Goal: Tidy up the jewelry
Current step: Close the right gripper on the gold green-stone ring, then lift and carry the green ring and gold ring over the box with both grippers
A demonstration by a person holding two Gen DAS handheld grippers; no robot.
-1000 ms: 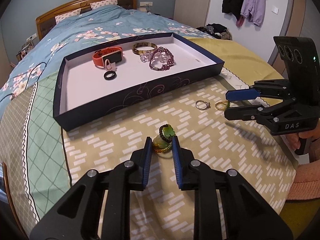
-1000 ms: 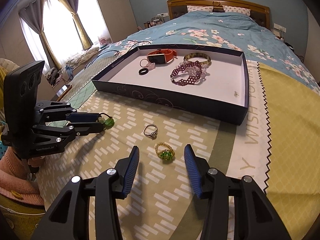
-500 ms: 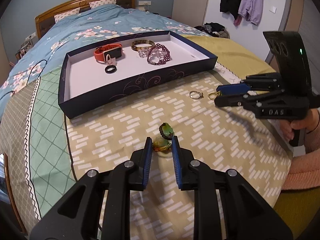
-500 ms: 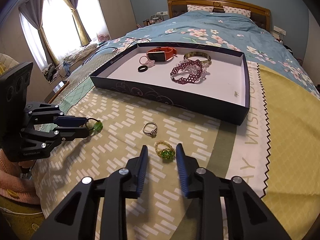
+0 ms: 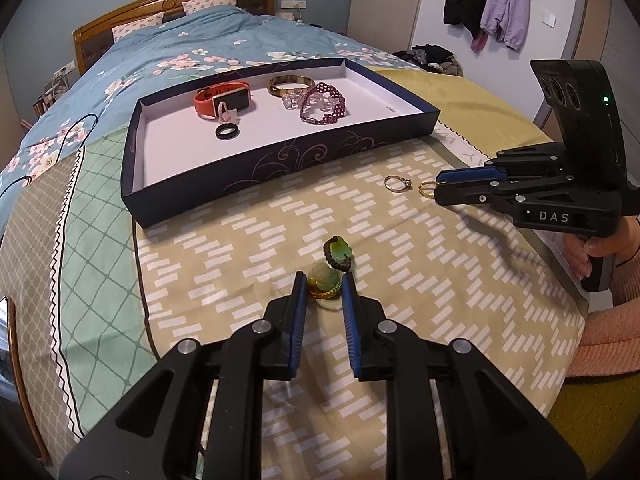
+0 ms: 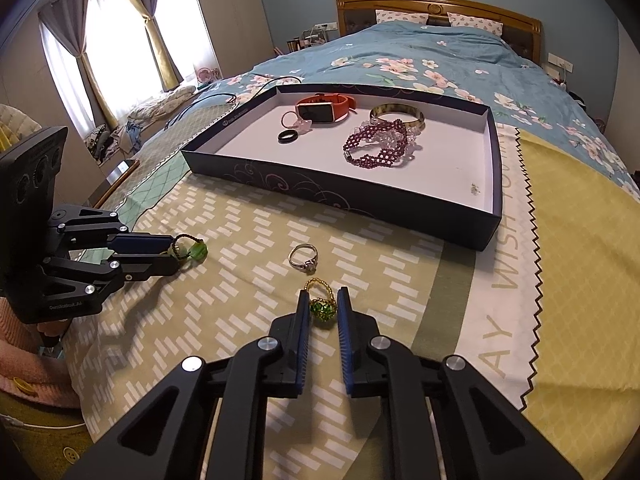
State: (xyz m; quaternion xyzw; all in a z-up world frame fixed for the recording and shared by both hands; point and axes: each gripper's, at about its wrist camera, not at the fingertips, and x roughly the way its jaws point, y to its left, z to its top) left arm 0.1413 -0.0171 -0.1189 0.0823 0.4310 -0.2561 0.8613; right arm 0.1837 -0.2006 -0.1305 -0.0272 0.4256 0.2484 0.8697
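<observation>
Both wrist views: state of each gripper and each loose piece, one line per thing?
left gripper: shut on jade pendant
right gripper: shut on green bead ring
silver ring: loose on the cloth, outside the tray
tray: open, holds watch, bangle, bracelets, black ring

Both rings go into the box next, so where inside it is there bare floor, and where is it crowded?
Inside the box, bare floor runs along the near wall and the right end. The far side is crowded: watch, black ring, bangle, purple bracelet.
</observation>
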